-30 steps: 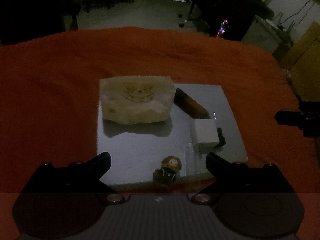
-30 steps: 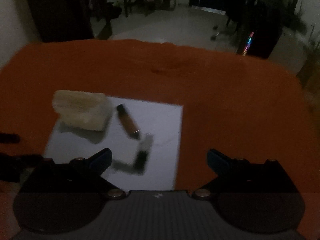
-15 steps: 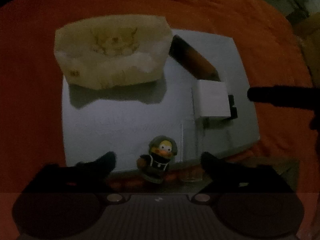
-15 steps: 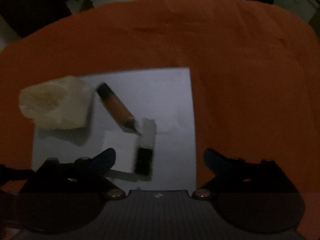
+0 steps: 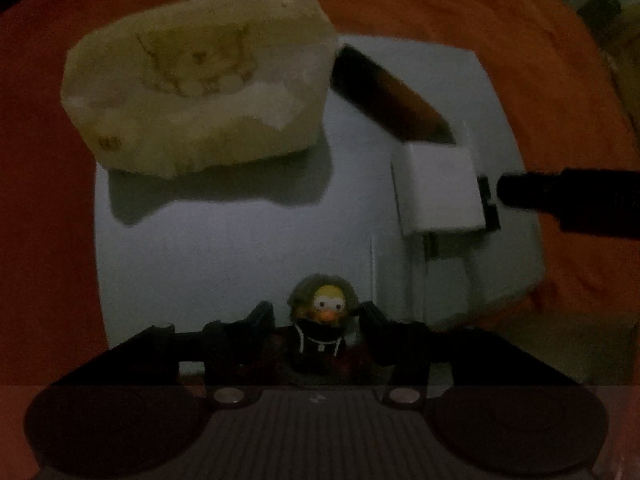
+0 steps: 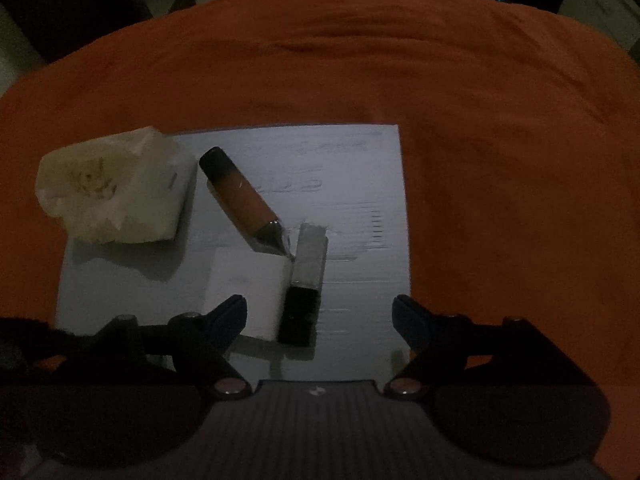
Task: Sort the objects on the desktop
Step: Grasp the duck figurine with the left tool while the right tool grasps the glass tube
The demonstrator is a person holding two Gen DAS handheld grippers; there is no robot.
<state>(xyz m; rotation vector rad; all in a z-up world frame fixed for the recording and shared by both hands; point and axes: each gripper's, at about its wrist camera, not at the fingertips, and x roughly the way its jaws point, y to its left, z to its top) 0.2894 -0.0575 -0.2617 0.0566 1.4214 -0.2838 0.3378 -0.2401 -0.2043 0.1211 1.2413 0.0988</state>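
Observation:
A small duck figurine point(image 5: 320, 316) in a dark hooded top stands at the near edge of a pale sheet point(image 5: 220, 248). My left gripper point(image 5: 316, 314) points down over it, its jaws closing, and both fingers lie against the figurine's sides. My right gripper point(image 6: 320, 312) is open with its jaws narrowing. A black-and-clear stick point(image 6: 306, 280) lies between its fingers, untouched. One dark right finger point(image 5: 560, 196) shows at the right edge of the left wrist view, next to a white block point(image 5: 438, 192).
A cream tissue pack point(image 5: 200, 88) point(image 6: 108, 192) with a bear print sits on the sheet's far left corner. A brown tube with a dark cap point(image 5: 388, 100) point(image 6: 240, 200) lies diagonally beside it. An orange cloth point(image 6: 500, 160) covers the table; dark room behind.
Both grippers have come down close to the sheet and tipped more steeply. The left fingers have drawn in around the duck figurine. The right fingers have narrowed a little around the stick.

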